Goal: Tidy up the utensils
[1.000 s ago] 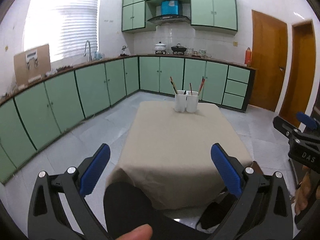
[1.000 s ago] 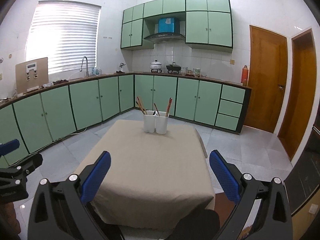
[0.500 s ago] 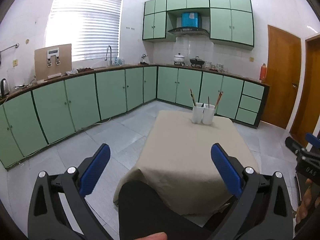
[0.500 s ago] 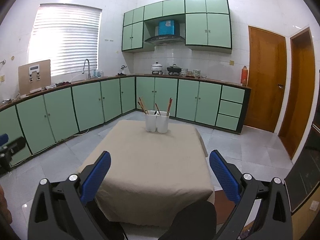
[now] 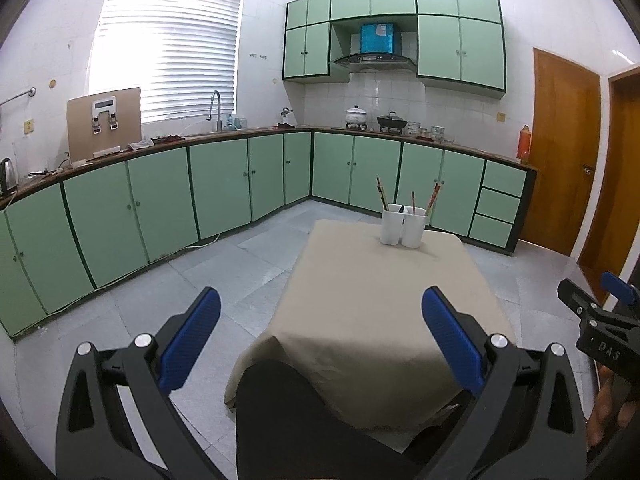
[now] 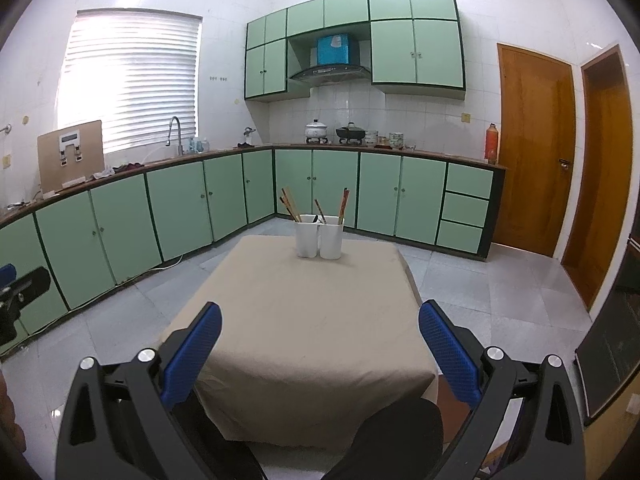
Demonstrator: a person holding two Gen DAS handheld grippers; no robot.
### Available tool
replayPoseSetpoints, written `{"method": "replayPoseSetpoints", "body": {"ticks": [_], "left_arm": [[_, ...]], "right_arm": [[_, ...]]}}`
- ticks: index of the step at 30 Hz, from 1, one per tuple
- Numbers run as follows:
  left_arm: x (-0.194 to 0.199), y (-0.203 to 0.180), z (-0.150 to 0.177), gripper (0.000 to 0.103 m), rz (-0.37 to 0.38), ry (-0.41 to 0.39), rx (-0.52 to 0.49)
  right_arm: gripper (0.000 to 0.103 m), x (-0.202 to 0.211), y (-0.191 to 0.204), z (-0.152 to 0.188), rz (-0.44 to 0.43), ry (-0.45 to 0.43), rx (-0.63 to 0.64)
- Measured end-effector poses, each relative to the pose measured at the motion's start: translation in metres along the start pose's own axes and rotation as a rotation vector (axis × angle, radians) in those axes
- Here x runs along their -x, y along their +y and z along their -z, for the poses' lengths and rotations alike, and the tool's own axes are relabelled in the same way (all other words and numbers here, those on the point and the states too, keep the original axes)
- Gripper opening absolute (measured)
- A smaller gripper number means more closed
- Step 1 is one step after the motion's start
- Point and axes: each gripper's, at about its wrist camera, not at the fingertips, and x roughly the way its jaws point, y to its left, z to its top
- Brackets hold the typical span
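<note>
Two white utensil cups (image 5: 402, 226) stand side by side at the far end of a table with a beige cloth (image 5: 380, 312). Chopsticks (image 5: 382, 197) and other utensils stick up out of them. They also show in the right wrist view (image 6: 319, 236) on the cloth (image 6: 304, 320). My left gripper (image 5: 320, 336) is open and empty, held above the near left corner of the table. My right gripper (image 6: 319, 344) is open and empty above the near edge. Both are far from the cups.
Green kitchen cabinets (image 5: 160, 204) run along the left and back walls, with a sink (image 5: 216, 114), pots (image 5: 356, 115) and a board (image 5: 104, 124) on the counter. Wooden doors (image 6: 536, 148) stand at the right. Grey tiled floor (image 5: 192, 276) surrounds the table. My knees (image 5: 288, 408) show below.
The left gripper has swung left and tilted up, so the table and cups shifted right in its view. The right gripper has barely moved. Both stay open.
</note>
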Motion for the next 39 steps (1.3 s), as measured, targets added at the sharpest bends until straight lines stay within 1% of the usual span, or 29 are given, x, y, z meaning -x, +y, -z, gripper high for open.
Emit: {"method": "replayPoseSetpoints", "body": {"ticks": [9,18,39], "left_arm": [[0.011,0.002,0.000,0.098,0.010,-0.021,0.004],[0.016,-0.003,0.002,0.098,0.011,-0.029,0.007],[0.018,-0.004,0.000,0.098,0.015,-0.029,0.018]], "right_arm": [[0.097,0.015,-0.002,-0.003,0.022,-0.042,0.002],[0.097,0.021,-0.004,-0.003,0.025,-0.060,-0.004],[0.097,0.026,-0.009,-0.003,0.023,-0.064,-0.008]]}}
